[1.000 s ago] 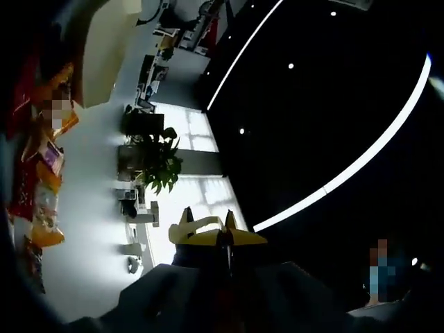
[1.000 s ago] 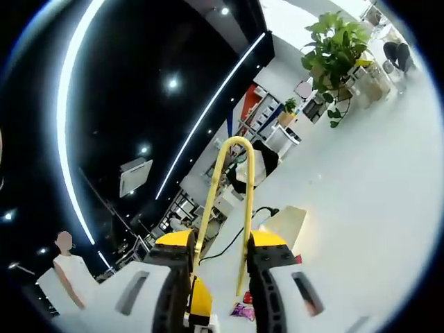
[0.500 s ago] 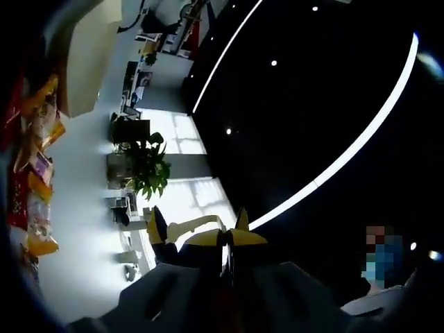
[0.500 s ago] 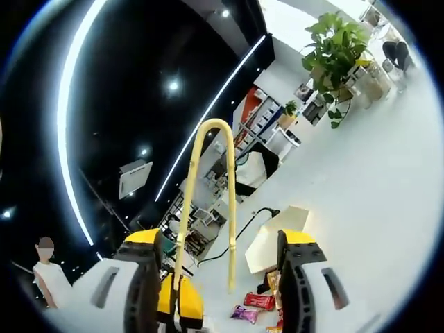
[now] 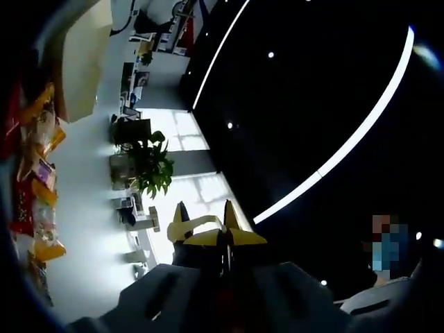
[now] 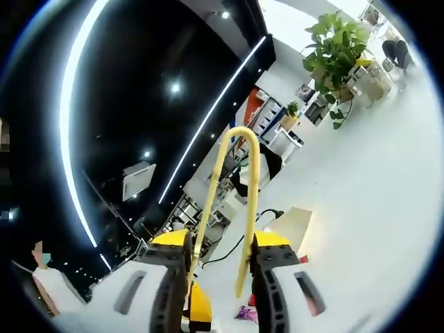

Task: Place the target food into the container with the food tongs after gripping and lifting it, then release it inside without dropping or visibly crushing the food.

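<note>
My right gripper (image 6: 220, 243) is shut on the yellow food tongs (image 6: 240, 130), pressing their two arms together. The looped end of the tongs stands up above the jaws, against the dark ceiling. My left gripper (image 5: 223, 237) is shut, its yellow pads pressed together; I cannot tell whether anything is caught between them. Just past it, the right gripper (image 5: 204, 214) shows two yellow tips with a pale bar of the tongs (image 5: 198, 223) between them. Snack packets (image 5: 35, 187) lie along the left edge of the left gripper view. No container is in sight.
A potted plant (image 5: 149, 163) stands on the white floor, and also shows as a plant (image 6: 336, 48) at the upper right. A beige box (image 6: 288, 225) and a black cable lie beyond the tongs. One person (image 6: 45, 277) stands at the lower left, another person (image 5: 385, 243) at the right.
Half a second ago the right gripper's jaws stood wide apart around the tongs; now they have shut on the tongs again. The left gripper stayed shut. Both views shifted slightly.
</note>
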A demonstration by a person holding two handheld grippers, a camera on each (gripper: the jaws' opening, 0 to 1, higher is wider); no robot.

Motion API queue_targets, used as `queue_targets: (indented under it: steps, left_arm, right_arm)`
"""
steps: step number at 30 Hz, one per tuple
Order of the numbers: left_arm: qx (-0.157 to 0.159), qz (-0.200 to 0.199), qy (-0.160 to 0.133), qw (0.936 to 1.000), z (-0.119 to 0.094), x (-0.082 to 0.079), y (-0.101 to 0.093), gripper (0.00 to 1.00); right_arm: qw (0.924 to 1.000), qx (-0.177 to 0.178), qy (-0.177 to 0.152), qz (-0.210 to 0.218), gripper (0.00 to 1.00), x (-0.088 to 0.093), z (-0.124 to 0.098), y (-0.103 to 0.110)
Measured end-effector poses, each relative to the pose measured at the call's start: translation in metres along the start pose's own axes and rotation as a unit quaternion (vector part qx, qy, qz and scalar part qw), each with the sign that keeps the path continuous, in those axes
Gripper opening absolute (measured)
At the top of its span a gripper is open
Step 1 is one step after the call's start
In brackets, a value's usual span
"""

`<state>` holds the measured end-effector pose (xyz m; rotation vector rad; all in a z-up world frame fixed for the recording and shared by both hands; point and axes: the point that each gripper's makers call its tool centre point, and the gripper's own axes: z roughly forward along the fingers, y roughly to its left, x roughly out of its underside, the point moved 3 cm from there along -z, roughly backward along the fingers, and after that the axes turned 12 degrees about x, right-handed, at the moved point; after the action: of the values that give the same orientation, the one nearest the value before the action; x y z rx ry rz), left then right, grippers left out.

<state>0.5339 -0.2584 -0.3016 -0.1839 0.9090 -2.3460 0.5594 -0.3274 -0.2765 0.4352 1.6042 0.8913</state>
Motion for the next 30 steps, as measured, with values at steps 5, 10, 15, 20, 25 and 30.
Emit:
queue_targets:
  steps: [5, 10, 15, 20, 25, 30]
  left_arm:
    - [0.0, 0.004, 0.011, 0.9999, -0.001, 0.002, -0.001, 0.02]
    - [-0.01, 0.026, 0.041, 0.9988, 0.0, 0.002, -0.003, 0.02]
    - [-0.009, 0.035, 0.059, 0.9976, 0.004, 0.001, -0.007, 0.03]
    - [-0.017, 0.037, 0.072, 0.9966, 0.005, 0.001, -0.007, 0.04]
    - [-0.051, 0.07, 0.096, 0.9916, 0.001, 0.002, 0.0, 0.23]
    - [-0.056, 0.12, 0.131, 0.9825, -0.003, 0.003, -0.01, 0.33]
  right_arm:
    - [0.9999, -0.01, 0.009, 0.005, 0.29, 0.001, 0.0, 0.0]
    - [0.9998, -0.016, 0.013, 0.007, 0.28, 0.003, -0.002, 0.001]
    - [0.9995, -0.032, 0.001, 0.007, 0.27, -0.001, -0.004, 0.007]
    - [0.9992, -0.04, -0.004, -0.004, 0.25, -0.003, -0.005, 0.011]
    - [0.9991, -0.04, -0.01, -0.012, 0.25, -0.006, -0.006, 0.011]
    - [0.9989, -0.027, -0.013, -0.036, 0.25, -0.009, -0.006, 0.007]
